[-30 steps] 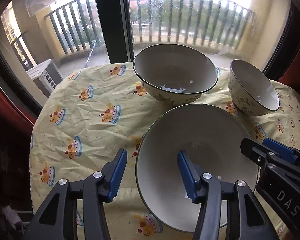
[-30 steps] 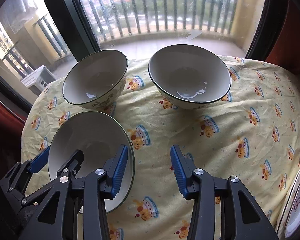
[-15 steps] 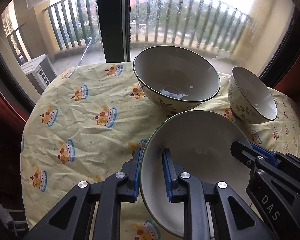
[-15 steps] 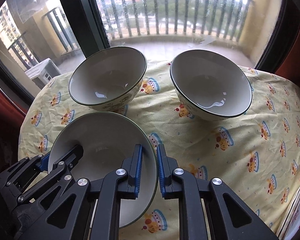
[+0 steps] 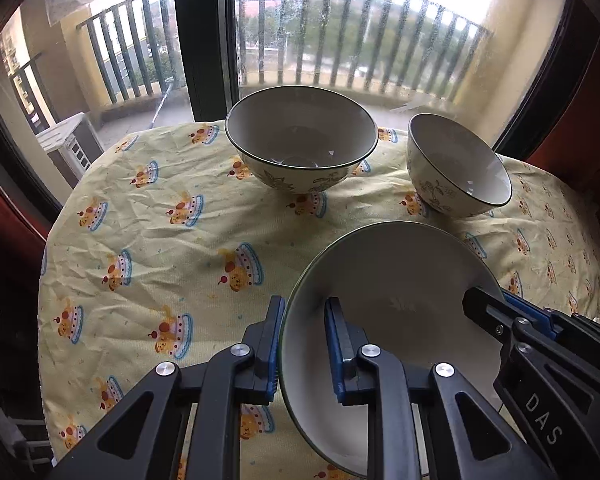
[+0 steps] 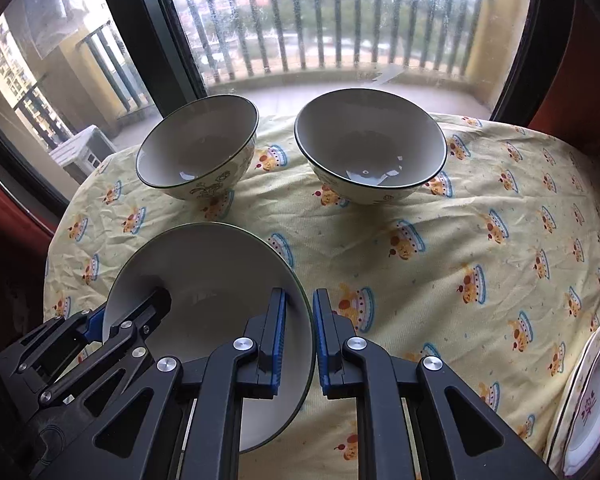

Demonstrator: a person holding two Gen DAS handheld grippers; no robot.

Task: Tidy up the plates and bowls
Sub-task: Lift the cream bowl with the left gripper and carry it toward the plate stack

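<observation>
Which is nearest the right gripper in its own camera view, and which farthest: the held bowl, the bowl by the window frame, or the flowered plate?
1. Held bowl, clamped in the right gripper.
2. Flowered plate, lower right edge.
3. Bowl by the window frame, far left.

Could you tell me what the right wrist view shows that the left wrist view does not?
Only the right wrist view shows the patterned plate at the cloth's right edge, and the right gripper head-on.

Only the left wrist view shows the left gripper head-on, its fingers either side of the rim.

Both show the near bowl, gripped at opposite rims by the two grippers, two more bowls behind it, the yellow tablecloth and the balcony railing.
</observation>
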